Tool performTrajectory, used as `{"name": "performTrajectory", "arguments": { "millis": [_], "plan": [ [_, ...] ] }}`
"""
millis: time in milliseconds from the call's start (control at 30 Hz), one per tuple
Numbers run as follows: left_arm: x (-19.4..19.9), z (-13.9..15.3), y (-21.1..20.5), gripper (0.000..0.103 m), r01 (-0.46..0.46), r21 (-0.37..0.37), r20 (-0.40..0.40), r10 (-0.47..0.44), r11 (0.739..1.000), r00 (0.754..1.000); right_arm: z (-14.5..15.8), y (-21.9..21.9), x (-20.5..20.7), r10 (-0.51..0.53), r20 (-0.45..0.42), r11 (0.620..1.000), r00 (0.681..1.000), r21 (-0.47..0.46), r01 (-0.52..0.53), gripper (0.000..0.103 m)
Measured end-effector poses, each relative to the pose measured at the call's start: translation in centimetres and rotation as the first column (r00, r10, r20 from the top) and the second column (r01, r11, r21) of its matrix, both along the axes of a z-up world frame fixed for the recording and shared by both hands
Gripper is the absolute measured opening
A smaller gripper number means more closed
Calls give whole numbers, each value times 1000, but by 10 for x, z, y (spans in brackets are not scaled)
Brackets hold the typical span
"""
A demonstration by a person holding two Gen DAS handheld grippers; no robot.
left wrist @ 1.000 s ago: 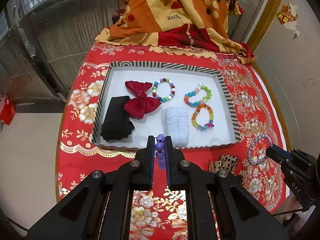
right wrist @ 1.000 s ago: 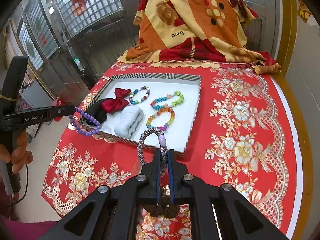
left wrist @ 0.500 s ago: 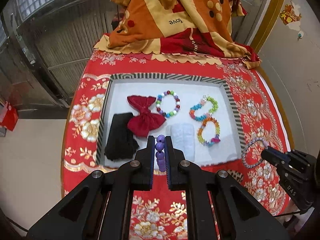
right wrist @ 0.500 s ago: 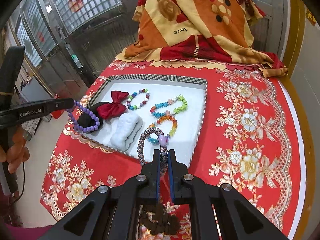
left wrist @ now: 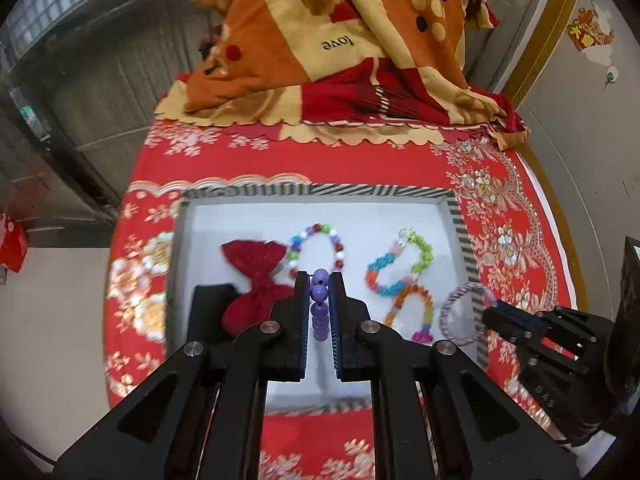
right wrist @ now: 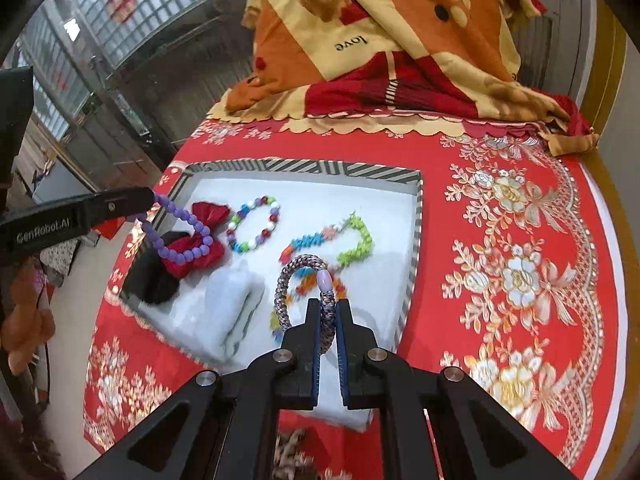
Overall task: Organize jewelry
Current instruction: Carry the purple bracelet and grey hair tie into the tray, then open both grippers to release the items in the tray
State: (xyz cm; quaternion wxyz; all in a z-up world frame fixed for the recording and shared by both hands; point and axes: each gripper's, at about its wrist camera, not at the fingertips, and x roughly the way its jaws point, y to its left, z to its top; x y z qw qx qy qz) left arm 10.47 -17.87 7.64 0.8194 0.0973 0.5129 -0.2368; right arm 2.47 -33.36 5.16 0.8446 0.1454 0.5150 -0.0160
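Over the striped tray [left wrist: 256, 192] in my left wrist view, my left gripper [left wrist: 319, 280] pinches the purple bead bracelet [left wrist: 319, 292], while in the right wrist view my right gripper [right wrist: 327, 312] clamps the braided bracelet [right wrist: 298, 268] above the tray's near right corner.

Patterned blanket [left wrist: 320, 40] on red tablecloth [right wrist: 500, 208]

Matt black plastic left gripper [left wrist: 319, 280] with bare metal screws, smooth glossy purple bead bracelet [right wrist: 176, 232], woven braided cord bracelet [right wrist: 298, 280], velvety red cloth bow [left wrist: 256, 280], smooth white tray [left wrist: 376, 191] with striped rim, shiny embroidered red tablecloth [right wrist: 512, 272], soft printed blanket [right wrist: 384, 40]
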Motion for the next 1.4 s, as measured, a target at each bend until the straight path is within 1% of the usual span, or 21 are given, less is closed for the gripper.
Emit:
{"name": "performTrajectory", "arguments": {
  "millis": [167,300,433,600,733,767,833,867,900,933,967,1033,1067,1100,1233,1400],
  "plan": [
    [17,-15,-31,8,27,-6,-41,-27,1000,999,-15,-14,27,-31,-31,999,999,27,32,6],
    [33,-29,-40,8,19,-20,-79,-21,1000,997,-29,-22,49,-48,-55,997,997,55,51,6],
    [47,-51,-32,8,-8,-7,-132,7,1000,991,-41,-26,74,-46,-74,996,996,79,52,6],
    [51,-72,-12,8,-42,14,-173,44,999,984,-61,-29,106,-51,-108,990,993,124,64,6],
    [52,-82,-1,8,-68,20,-188,70,998,980,-74,-25,123,-40,-128,991,991,122,55,7],
    [50,-82,0,8,-69,21,-187,72,997,980,-74,-25,124,-46,-118,991,992,117,60,7],
    [48,-83,1,8,-75,23,-181,78,997,980,-77,-27,127,-52,-122,989,991,128,68,9],
    [48,-83,2,8,-81,21,-181,83,997,980,-78,-29,126,-58,-127,988,990,138,76,11],
    [47,-83,3,9,-87,17,-180,88,996,980,-78,-31,125,-64,-129,986,990,143,82,21],
    [46,-82,3,11,-90,16,-175,91,996,980,-78,-32,124,-66,-128,986,990,145,85,34],
    [46,-82,3,13,-91,17,-171,93,996,981,-75,-33,119,-65,-119,984,991,155,83,38],
    [43,-81,3,36,-94,21,-166,96,995,981,-67,-34,110,-61,-100,983,993,167,77,38],
    [43,-80,3,39,-95,20,-165,97,995,982,-63,-35,106,-63,-90,983,994,165,77,38],
    [42,-79,3,41,-96,21,-163,98,995,982,-56,-35,99,-65,-74,983,995,164,77,38],
    [32,-72,7,41,-101,29,-138,104,994,985,-33,-37,71,-70,-25,980,997,186,74,38],
    [14,-58,16,41,-108,26,-94,110,994,989,-8,-33,28,-73,3,986,997,153,72,39]
  ]
}}
